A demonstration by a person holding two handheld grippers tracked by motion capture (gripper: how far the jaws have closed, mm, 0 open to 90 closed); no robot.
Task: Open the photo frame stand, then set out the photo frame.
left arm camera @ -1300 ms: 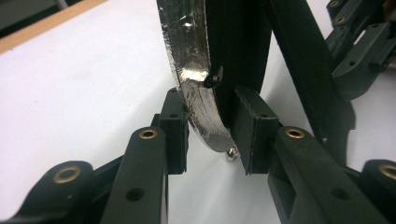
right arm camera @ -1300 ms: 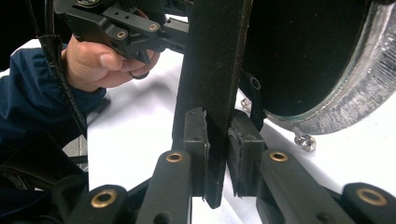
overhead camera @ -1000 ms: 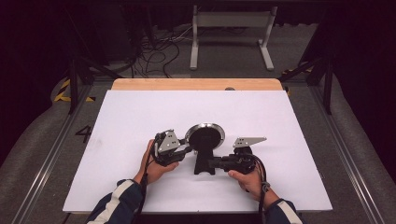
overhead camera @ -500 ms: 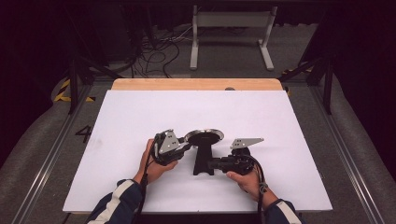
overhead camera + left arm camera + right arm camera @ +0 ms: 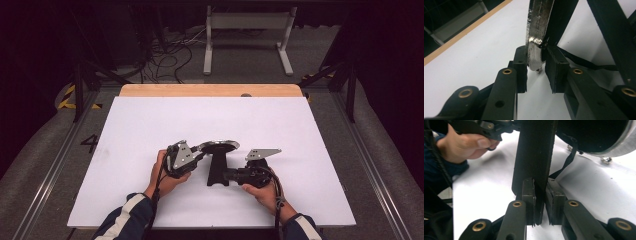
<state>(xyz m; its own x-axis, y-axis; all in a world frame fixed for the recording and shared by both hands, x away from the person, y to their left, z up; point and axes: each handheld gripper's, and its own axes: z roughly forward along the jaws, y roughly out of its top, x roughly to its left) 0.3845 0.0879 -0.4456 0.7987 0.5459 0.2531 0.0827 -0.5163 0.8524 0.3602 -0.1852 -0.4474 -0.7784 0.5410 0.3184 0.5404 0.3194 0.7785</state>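
We see one object in hand: a round silver-rimmed disc (image 5: 220, 146) with a dark face, fixed to one flat black stand (image 5: 218, 170). A thin black strap (image 5: 567, 162) hangs from it. It sits on the white table (image 5: 140, 125), near the front edge and about midway across, raised off the surface by the two grippers.

The left gripper (image 5: 200, 151) comes at the disc from its left. In the left gripper view its two black jaws stand narrowly apart with the silver rim (image 5: 535, 53) of the disc between them; one pad (image 5: 521, 65) lies against the rim, and the other looks to sit at it too, so we take it as pinched. One hand (image 5: 167, 177) holds this gripper, just left of the stand.

The right gripper (image 5: 227, 175) comes at the stand from its right. In the right gripper view its two jaws are drawn close on the lower end of the black stand (image 5: 534, 157), one pad (image 5: 527, 195) on each face, gripping it. The other hand (image 5: 262, 192) holds it, right of the stand and slightly nearer the front edge.

We count two grey three-cornered plates, one atop each gripper, and two dark sleeves with pale stripes coming in from the front edge.

Beyond the table, past the disc, one wooden strip (image 5: 210, 90) runs along the far edge, and behind it on the floor stand one pale metal frame (image 5: 247, 30) and a tangle of cables (image 5: 165, 55).
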